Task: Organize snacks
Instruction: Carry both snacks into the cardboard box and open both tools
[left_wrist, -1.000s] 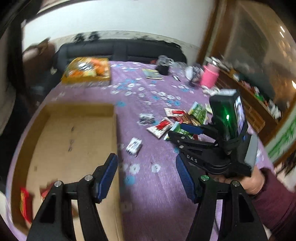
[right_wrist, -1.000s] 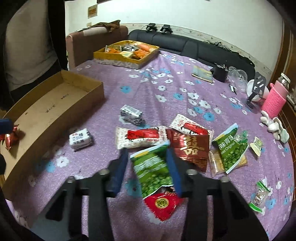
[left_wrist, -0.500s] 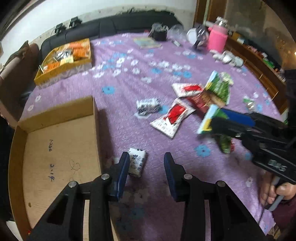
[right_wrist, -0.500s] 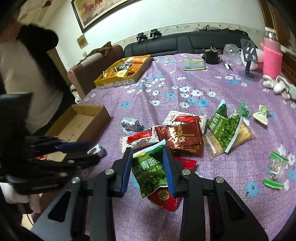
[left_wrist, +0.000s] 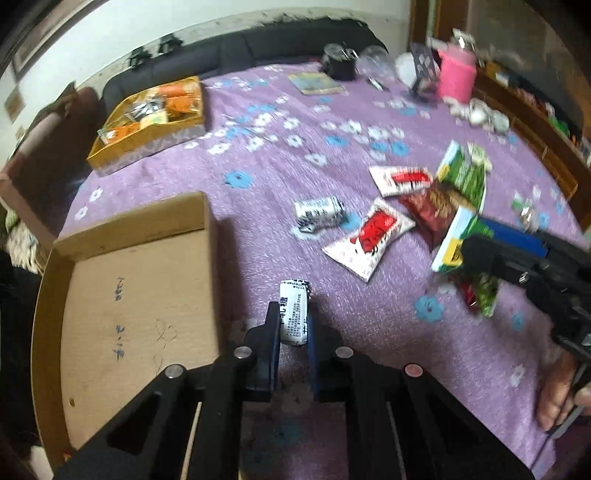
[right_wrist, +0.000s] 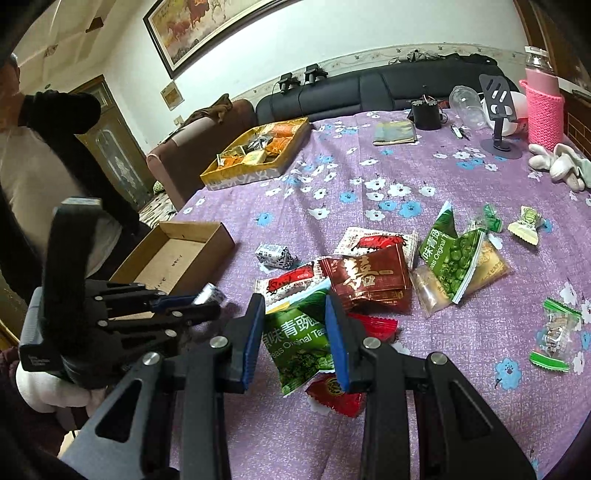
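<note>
The left tool (left_wrist: 292, 334) is clamped on a small white candy packet (left_wrist: 293, 312), held upright between its blue pads just to the right of the cardboard box (left_wrist: 136, 295), which lies open on the purple flowered counter (left_wrist: 369, 332). The right tool (right_wrist: 295, 336) grips a green pea snack bag (right_wrist: 299, 339), its pads pressed on the bag's two sides; a red packet (right_wrist: 332, 397) lies under the bag.

Beyond the green bag, farther from the box, sits a heap of snacks: a white-and-red packet (right_wrist: 291, 282), a dark red packet (right_wrist: 369, 280) and a second green pea bag (right_wrist: 452, 258). Another white candy (right_wrist: 275, 254) rests between the heap and the box's far corner. Two green-edged wrapped sweets (right_wrist: 554, 336) lie well to the right of the heap.

Farther back, past the box, a yellow tray (right_wrist: 258, 155) of assorted snacks stands near the counter's edge. A pink bottle (right_wrist: 543, 99) stands at the far right corner.
</note>
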